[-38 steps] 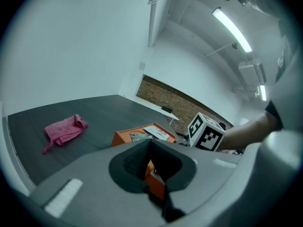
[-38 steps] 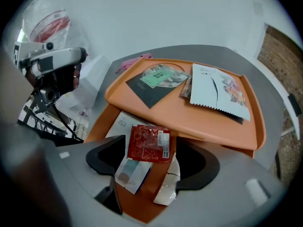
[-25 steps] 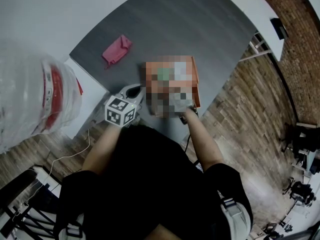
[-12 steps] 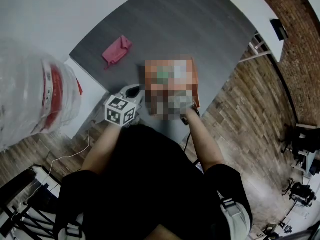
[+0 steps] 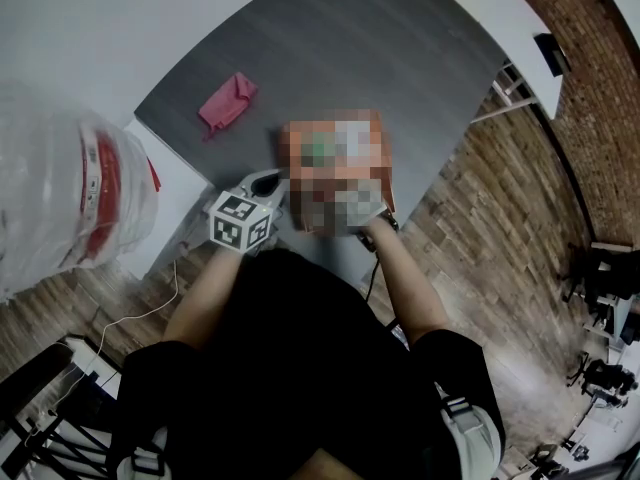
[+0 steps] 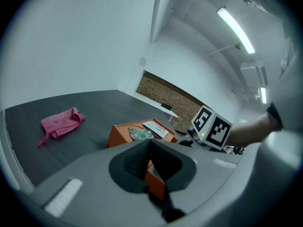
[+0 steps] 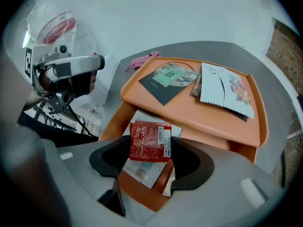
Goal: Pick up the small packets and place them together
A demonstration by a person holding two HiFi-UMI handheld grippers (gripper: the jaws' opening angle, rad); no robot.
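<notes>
An orange box (image 7: 239, 131) stands on the dark grey table (image 5: 380, 48). On its upper shelf lie a dark packet with a green label (image 7: 168, 82) and a white packet (image 7: 225, 91). My right gripper (image 7: 150, 157) points steeply down over the lower compartment. Its jaws have just been closing, and the pads press on both side edges of a small red packet (image 7: 150, 141). More packets (image 7: 142, 174) lie below it. My left gripper (image 6: 150, 145) is shut and empty, held left of the box. In the head view a mosaic patch hides the box top and the right gripper.
A pink cloth (image 5: 226, 101) lies on the table's far left part. A clear plastic bag with red contents (image 5: 80, 198) sits on a white surface (image 5: 175, 193) to the left. Brick-pattern floor lies to the right of the table.
</notes>
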